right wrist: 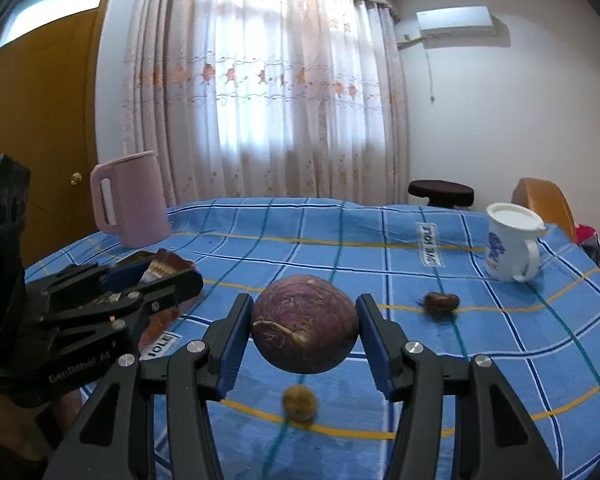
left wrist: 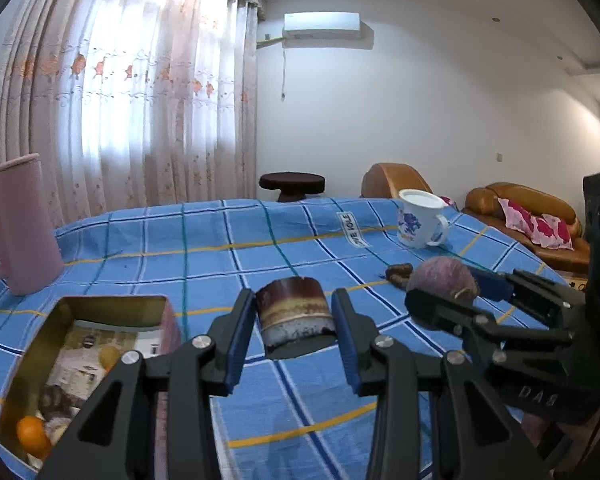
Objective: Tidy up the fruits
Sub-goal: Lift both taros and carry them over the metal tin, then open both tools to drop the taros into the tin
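My right gripper point(right wrist: 305, 330) is shut on a round purple fruit point(right wrist: 305, 322) with a dry root and holds it above the blue checked tablecloth; it also shows in the left wrist view point(left wrist: 444, 280). My left gripper point(left wrist: 294, 320) is shut on a brown and cream cake-like block point(left wrist: 294, 314) held above the cloth. A gold rectangular tin point(left wrist: 80, 360) lies at the lower left with an orange point(left wrist: 32, 436) and other fruit inside. A small round brown fruit point(right wrist: 299, 399) lies under the right gripper. A dark brown fruit point(right wrist: 440, 303) lies to the right.
A pink jug point(right wrist: 130, 200) stands at the back left of the table point(right wrist: 340, 232). A white mug with a blue print point(right wrist: 510, 242) stands at the back right. Beyond the table are a dark stool point(right wrist: 440, 192) and a brown sofa point(left wrist: 532, 220).
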Demonstrator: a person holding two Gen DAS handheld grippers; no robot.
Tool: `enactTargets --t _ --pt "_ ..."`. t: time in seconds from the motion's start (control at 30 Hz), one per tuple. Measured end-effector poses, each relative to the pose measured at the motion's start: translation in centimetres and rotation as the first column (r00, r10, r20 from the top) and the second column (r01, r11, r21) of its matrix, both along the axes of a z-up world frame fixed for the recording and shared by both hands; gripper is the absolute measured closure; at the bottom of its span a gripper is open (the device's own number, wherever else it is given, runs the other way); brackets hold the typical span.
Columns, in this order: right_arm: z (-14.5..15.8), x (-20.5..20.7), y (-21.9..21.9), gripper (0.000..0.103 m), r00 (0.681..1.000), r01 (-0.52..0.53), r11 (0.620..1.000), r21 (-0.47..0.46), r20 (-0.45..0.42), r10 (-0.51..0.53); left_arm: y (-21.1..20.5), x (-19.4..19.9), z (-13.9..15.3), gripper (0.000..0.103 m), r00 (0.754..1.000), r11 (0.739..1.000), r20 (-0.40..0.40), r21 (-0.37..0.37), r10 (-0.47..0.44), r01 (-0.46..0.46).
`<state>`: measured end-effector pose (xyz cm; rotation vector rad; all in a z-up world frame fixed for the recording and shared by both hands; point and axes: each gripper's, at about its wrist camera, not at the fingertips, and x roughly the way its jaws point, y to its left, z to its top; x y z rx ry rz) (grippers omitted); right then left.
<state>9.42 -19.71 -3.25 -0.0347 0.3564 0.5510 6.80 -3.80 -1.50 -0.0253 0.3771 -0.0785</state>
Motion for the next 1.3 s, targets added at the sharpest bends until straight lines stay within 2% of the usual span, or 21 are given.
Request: enactTargets --t 0.47,0.8,0.97,1.3 --pt "2.0 -0.2 6.7 0.048 0.988 -0.152 0.988 -0.009 -0.004 0.152 7.1 -1.9 1.3 0.062 0.993 0.992 -0.022 -0.036 0.118 -0.118" --pt "2.4 -0.5 11.9 0.048 0.964 -0.267 0.964 -0.017 -0.02 0.267 14.4 -3.0 1.3 0.062 0.967 0.965 -0.057 -0.074 0.249 -0.253" --pt "1.8 -0.8 14.9 0.048 0.946 -0.323 0.946 -0.033 -0.035 0.322 16.8 -3.3 0.4 0.062 0.952 0.951 -0.094 -0.084 0.291 -0.298" --pt "-0.8 -1.8 19.3 0.048 0.916 -0.399 0.912 -0.098 -0.095 0.39 18.1 -3.0 -1.1 0.062 0.943 0.947 -0.146 -0.079 0.298 -0.312"
